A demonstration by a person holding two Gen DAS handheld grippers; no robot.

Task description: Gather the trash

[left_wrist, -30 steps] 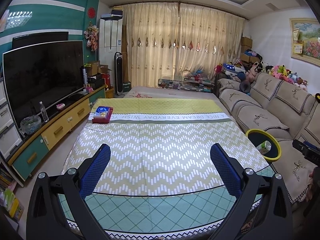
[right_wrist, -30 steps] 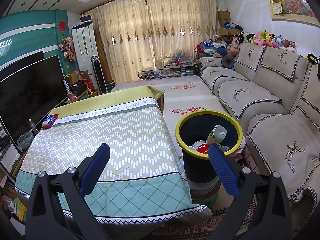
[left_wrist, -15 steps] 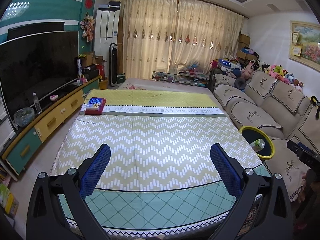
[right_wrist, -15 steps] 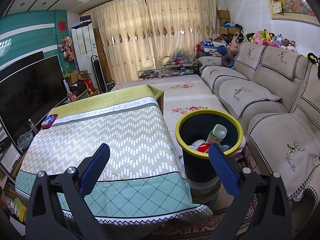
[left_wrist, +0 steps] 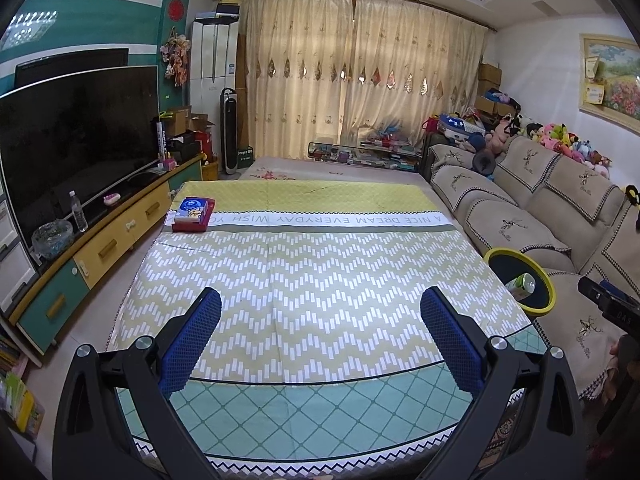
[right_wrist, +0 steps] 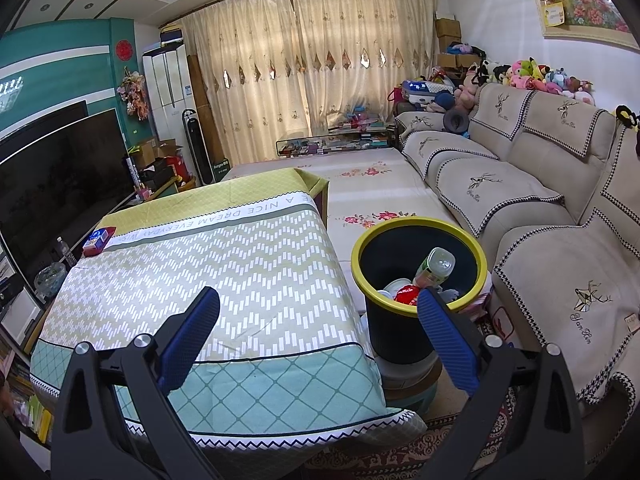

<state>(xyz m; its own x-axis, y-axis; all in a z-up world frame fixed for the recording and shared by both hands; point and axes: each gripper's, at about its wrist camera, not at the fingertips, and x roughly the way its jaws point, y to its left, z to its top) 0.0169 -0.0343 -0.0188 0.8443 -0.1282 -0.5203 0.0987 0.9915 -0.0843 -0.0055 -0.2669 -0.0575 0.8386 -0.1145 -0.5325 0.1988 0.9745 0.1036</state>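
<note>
The left gripper (left_wrist: pixel 320 334) is swinging back toward the TV (left_wrist: pixel 76 140) side after half a second of panning right: the box (left_wrist: pixel 193 214) is sitting at about 11 o'clock on the cloth (left_wrist: pixel 304 280) again, and the bin (left_wrist: pixel 520 280) is sliding out toward 3 o'clock. Its jaws are spread wide, gripping nothing. The right gripper (right_wrist: pixel 318 332) is barely shifting; it is hanging with jaws equally wide and empty, its right finger (right_wrist: pixel 448 344) overlapping the bin (right_wrist: pixel 420 276) rim at 4 o'clock. The trash is lying inside the bin: a bottle (right_wrist: pixel 434 266) leaning up, a red wrapper (right_wrist: pixel 406 294) beside it. The bin is standing between the cloth (right_wrist: pixel 224 264) and the sofa (right_wrist: pixel 540 216), touching neither.
</note>
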